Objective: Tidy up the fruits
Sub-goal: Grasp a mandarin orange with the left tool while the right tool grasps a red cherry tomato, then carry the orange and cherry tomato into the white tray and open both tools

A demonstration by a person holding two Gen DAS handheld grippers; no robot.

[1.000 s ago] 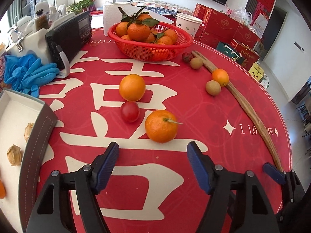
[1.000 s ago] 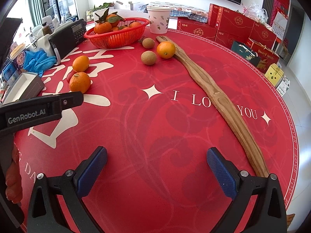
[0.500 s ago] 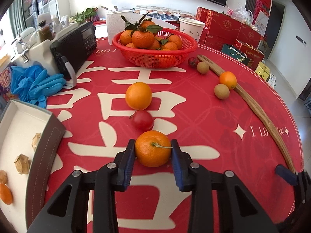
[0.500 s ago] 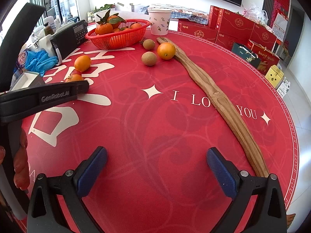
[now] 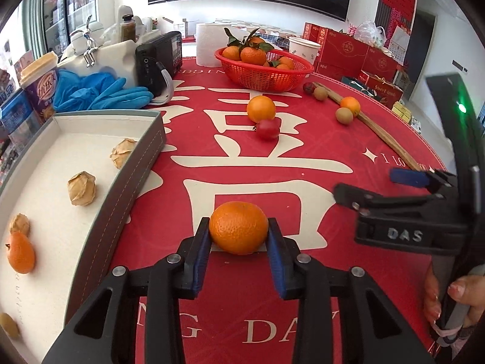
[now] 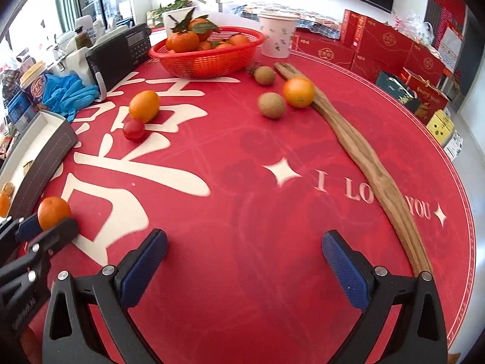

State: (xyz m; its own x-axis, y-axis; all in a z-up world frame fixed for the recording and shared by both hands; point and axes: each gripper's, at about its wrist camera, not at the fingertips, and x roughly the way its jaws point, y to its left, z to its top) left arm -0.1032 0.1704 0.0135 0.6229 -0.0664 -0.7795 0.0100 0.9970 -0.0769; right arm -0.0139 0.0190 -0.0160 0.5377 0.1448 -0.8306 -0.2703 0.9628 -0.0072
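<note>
Round dimpled mandarin (image 5: pixel 238 227), bright orange, clamped between blue pads of left gripper (image 5: pixel 238 236) just closed on it, near edge of red tablecloth (image 5: pixel 303 163), right of grey tray (image 5: pixel 133 182), right gripper (image 6: pixel 244 261) wide open, empty

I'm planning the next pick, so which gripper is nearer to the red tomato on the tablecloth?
Left. The left gripper, shut on an orange, sits straight below the tomato; the right gripper is open, off to the tomato's right.
</note>
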